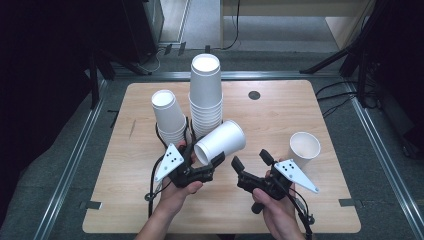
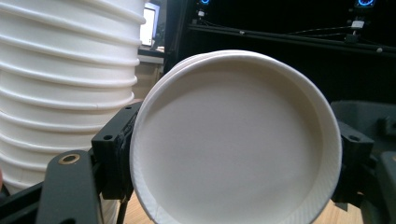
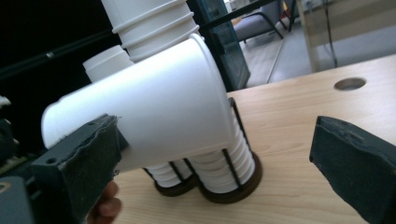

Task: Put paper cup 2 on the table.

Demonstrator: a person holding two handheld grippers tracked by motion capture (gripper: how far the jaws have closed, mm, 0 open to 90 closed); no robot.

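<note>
A white paper cup point(image 1: 220, 142) lies on its side above the table, its mouth toward the right. My left gripper point(image 1: 204, 156) is shut on its narrow base end. In the left gripper view the cup's round bottom point(image 2: 233, 116) faces the camera, with a black jaw pressed on each side. My right gripper point(image 1: 250, 159) hovers just right of the cup, open, its jaws pointing toward it. In the right gripper view the cup point(image 3: 154, 107) sits ahead of the left pad point(image 3: 88, 154). The right pad point(image 3: 350, 149) stands far off it, touching nothing.
Two stacks of white cups stand in dark wire holders behind the held cup: a tall stack point(image 1: 205, 90) and a shorter one point(image 1: 167, 115). A single upright cup point(image 1: 304, 148) stands at the right. The wooden table point(image 1: 280, 115) has a round hole point(image 1: 254, 95).
</note>
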